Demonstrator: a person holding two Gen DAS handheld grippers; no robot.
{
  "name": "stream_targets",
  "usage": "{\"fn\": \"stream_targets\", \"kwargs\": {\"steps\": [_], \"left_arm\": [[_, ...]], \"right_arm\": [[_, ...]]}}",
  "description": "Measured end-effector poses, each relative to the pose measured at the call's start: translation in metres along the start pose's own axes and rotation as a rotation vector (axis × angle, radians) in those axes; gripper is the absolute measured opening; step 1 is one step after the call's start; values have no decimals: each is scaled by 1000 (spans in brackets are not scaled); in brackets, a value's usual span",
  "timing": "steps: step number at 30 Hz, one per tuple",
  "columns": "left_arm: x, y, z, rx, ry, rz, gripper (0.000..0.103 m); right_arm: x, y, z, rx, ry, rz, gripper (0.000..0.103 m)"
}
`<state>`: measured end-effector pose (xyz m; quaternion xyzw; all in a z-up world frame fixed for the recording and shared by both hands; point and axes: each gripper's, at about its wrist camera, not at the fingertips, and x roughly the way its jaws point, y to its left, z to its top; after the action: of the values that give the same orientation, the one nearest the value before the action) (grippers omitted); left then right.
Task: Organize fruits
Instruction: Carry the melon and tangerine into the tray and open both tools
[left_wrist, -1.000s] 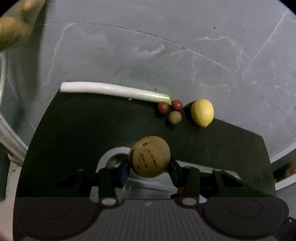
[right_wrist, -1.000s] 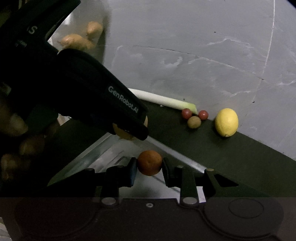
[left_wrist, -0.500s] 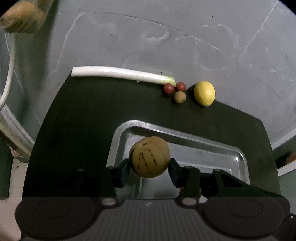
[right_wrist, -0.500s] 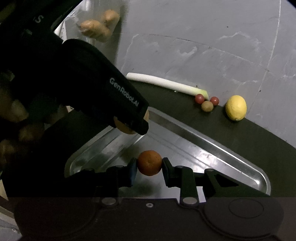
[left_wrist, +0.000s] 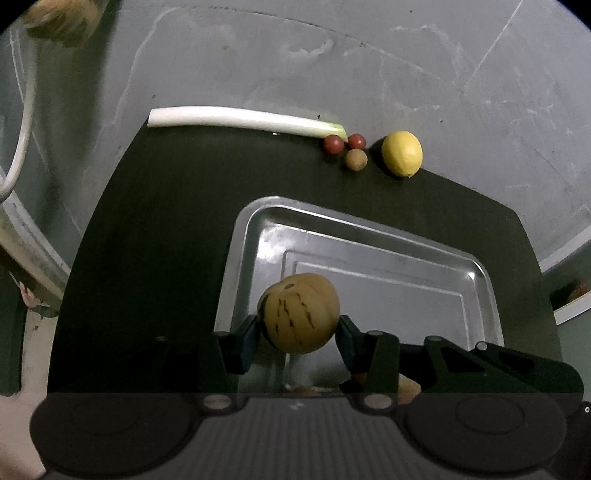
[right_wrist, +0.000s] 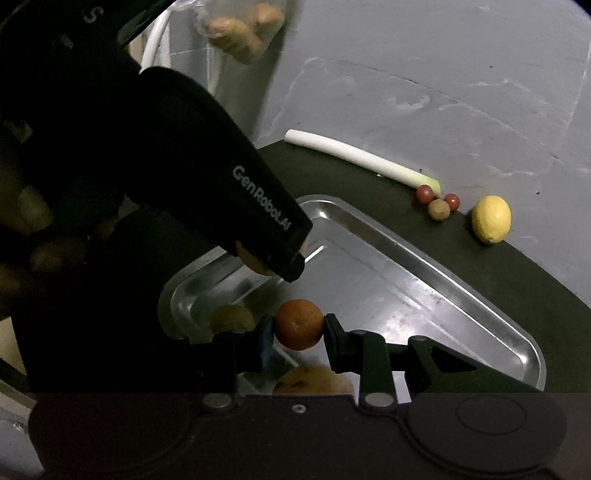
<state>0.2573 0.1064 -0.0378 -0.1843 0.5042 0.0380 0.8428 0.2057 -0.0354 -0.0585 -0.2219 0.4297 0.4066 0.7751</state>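
Left gripper (left_wrist: 299, 328) clamped on striped yellow melon (left_wrist: 299, 314); right gripper (right_wrist: 298, 332) narrowly closed on orange (right_wrist: 299, 324); both above metal tray (left_wrist: 480, 269).

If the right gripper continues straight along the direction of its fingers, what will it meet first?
Most likely the metal tray. The right gripper, shut on the orange fruit, points steeply down over the tray's bare floor; depth is unclear.
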Motion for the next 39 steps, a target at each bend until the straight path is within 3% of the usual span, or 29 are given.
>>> {"fn": "stream_targets", "kwargs": {"steps": [13,26,29,32,39], "left_arm": [[-3,6,-13,-6,20,27,48],[-4,6,-15,-5,20,31,49],[-4,7,-15,-11,24,25,49],[-5,7,-16,-11,27,25,52],[-12,3,-23,-16,27,7,74]], "right_arm": [[3,13,-5,-85,21,-24,31],[1,18,-7,-89,20,-35,32],[-2,18,-8,-86,17,-39,35],[-5,18,-8,-78,15,-46,45],[-29,12,-17,-26,-3,-80,69]]}}
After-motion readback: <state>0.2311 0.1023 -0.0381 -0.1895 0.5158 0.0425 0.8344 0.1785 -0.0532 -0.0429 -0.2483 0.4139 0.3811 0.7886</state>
